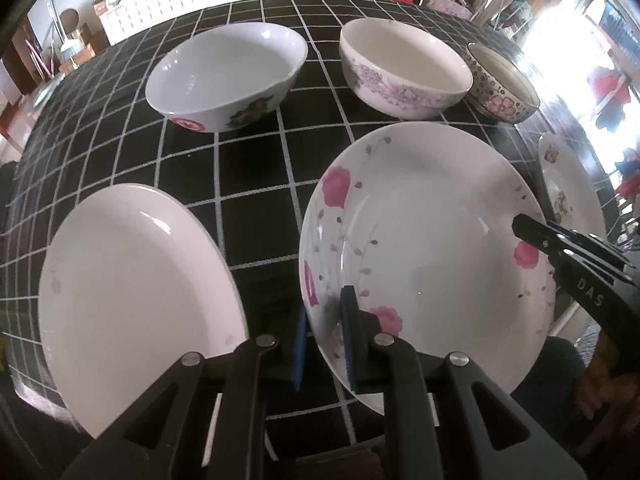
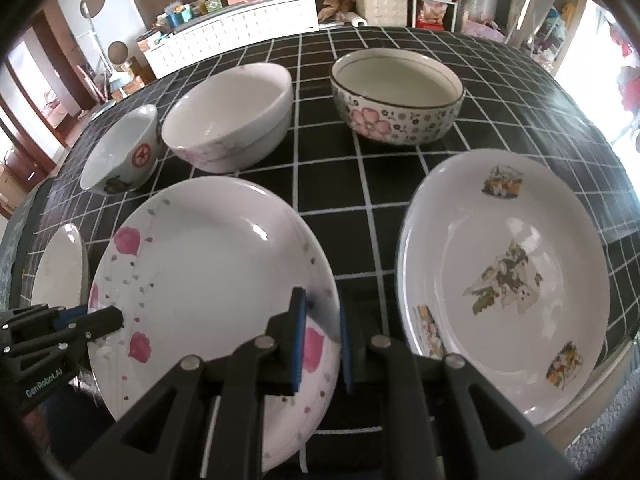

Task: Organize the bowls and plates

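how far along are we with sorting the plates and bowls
Nothing looks stacked yet. In hand: both the left gripper and right gripper clamp opposite rims of the pink-flower plate. Left: the plain plate, the picture plate and three separate bowls.

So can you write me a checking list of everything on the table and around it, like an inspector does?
Surface: black tablecloth with a white grid, over the table.
Job's things: pink-flower plate, plain white plate, picture plate; red-star bowl, purple-flower bowl, dotted bowl with a pink flower. All bowls upright, looking empty, none stacked.
Clutter: nothing seen on the table.
Grippers: left gripper shut on the pink-flower plate's near-left rim; right gripper shut on its right rim.
Cables: nothing seen.
Surroundings: white cabinet with crowded top, shelves, bright window on the right.
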`<move>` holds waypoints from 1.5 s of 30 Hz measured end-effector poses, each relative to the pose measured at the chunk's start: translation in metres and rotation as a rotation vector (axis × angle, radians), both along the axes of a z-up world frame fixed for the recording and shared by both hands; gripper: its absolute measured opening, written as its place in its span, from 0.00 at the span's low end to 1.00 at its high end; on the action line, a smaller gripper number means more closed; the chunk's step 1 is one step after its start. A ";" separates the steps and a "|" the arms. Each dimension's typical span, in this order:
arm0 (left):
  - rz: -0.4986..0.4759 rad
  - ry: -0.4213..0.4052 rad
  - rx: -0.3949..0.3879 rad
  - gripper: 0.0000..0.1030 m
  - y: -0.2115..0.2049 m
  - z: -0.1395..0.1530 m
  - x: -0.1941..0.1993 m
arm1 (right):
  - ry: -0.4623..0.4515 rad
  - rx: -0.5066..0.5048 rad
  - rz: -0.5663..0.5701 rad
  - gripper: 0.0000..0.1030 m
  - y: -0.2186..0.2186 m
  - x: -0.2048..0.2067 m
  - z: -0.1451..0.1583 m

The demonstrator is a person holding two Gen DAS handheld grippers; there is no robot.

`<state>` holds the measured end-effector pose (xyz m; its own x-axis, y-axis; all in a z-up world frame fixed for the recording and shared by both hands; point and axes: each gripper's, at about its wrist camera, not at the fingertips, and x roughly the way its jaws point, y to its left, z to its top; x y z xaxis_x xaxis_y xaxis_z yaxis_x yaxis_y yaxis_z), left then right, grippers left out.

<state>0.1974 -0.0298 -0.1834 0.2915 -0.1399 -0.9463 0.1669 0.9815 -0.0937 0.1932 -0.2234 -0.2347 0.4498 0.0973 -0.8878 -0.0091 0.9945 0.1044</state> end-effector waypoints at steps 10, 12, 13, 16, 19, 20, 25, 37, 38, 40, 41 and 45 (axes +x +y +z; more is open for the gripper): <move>-0.025 -0.067 0.062 0.14 0.011 0.033 -0.011 | -0.026 0.067 -0.004 0.19 0.011 -0.007 0.016; -0.020 -0.066 0.059 0.14 0.018 0.040 -0.013 | -0.042 0.078 -0.004 0.19 0.014 -0.008 0.026; -0.015 -0.068 0.054 0.14 0.022 0.043 -0.014 | -0.050 0.081 0.002 0.19 0.016 -0.008 0.030; 0.009 -0.086 0.058 0.14 0.037 0.053 -0.017 | -0.061 0.097 0.017 0.19 0.029 -0.009 0.039; 0.045 -0.103 0.073 0.14 0.057 0.063 -0.024 | -0.071 0.106 0.043 0.19 0.047 -0.006 0.045; 0.057 -0.103 0.075 0.14 0.064 0.064 -0.027 | -0.072 0.110 0.052 0.19 0.053 -0.005 0.046; 0.154 -0.095 0.063 0.14 0.108 0.066 -0.038 | -0.077 0.116 0.138 0.19 0.094 0.005 0.050; 0.261 -0.073 0.085 0.14 0.170 0.048 -0.049 | -0.029 0.106 0.274 0.19 0.166 0.021 0.026; 0.268 -0.071 0.082 0.14 0.174 0.047 -0.049 | -0.025 0.101 0.282 0.19 0.170 0.022 0.024; 0.287 -0.057 0.079 0.14 0.182 0.041 -0.047 | -0.020 0.093 0.298 0.19 0.178 0.023 0.021; 0.292 -0.053 0.083 0.14 0.184 0.039 -0.047 | -0.015 0.089 0.305 0.19 0.182 0.025 0.018; 0.307 -0.040 0.082 0.14 0.188 0.031 -0.045 | -0.008 0.075 0.314 0.19 0.191 0.024 0.013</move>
<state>0.1527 0.1579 -0.1526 0.3453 0.0360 -0.9378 -0.1359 0.9907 -0.0120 0.2169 -0.0322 -0.2213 0.3944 0.2974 -0.8695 -0.3159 0.9324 0.1756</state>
